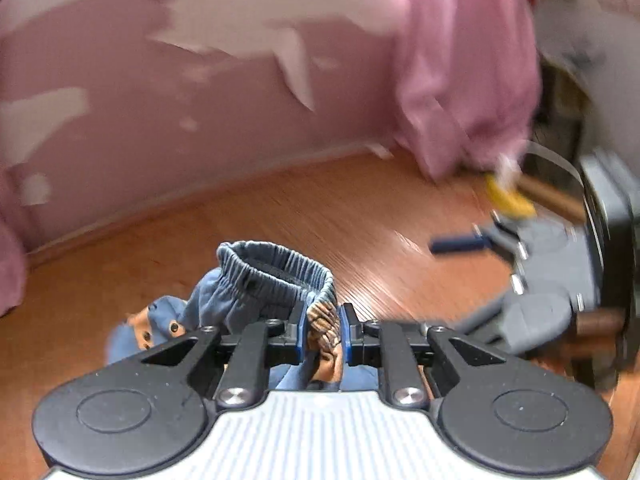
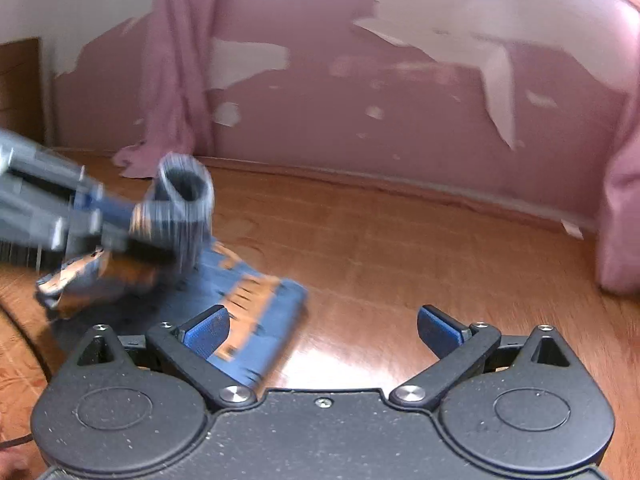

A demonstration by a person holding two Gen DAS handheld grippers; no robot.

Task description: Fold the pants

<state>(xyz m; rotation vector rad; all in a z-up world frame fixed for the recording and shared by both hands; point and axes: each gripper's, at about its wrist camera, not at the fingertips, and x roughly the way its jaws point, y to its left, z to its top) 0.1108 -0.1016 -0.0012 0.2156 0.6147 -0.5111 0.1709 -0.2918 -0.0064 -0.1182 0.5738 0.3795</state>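
Beyond both hand-held grippers stands a pink wall [image 2: 400, 92] with large patches of peeled paint, the largest thing in either view, and pink cloth [image 1: 468, 72] hangs down it at several places. Below the wall spreads the glossy wooden desk [image 2: 400, 260], which fills the ground ahead of each tool.

On that desk, ahead and to the left of the right hand-held gripper [image 2: 322, 330], lie the small blue pants [image 2: 248, 304] with orange markings. One leg stretches flat toward that gripper's left finger, its hem passing behind the finger, while the waist end is lifted off the wood. The right hand-held gripper hangs with its blue-padded fingers spread wide apart and nothing between them.

The left hand-held gripper [image 1: 323, 332] has its two blue pads pressed in on a bunched fold of the pants' orange and blue fabric. Just ahead of its fingertips the elastic waistband [image 1: 276, 268] stands up as an open loop, and the rest of the garment droops to the left and beneath the tool.

Far to the right of the left hand-held gripper, blurred, the other tool shows, with a small yellow object [image 1: 508, 196] on the desk beyond it; what it is cannot be told.
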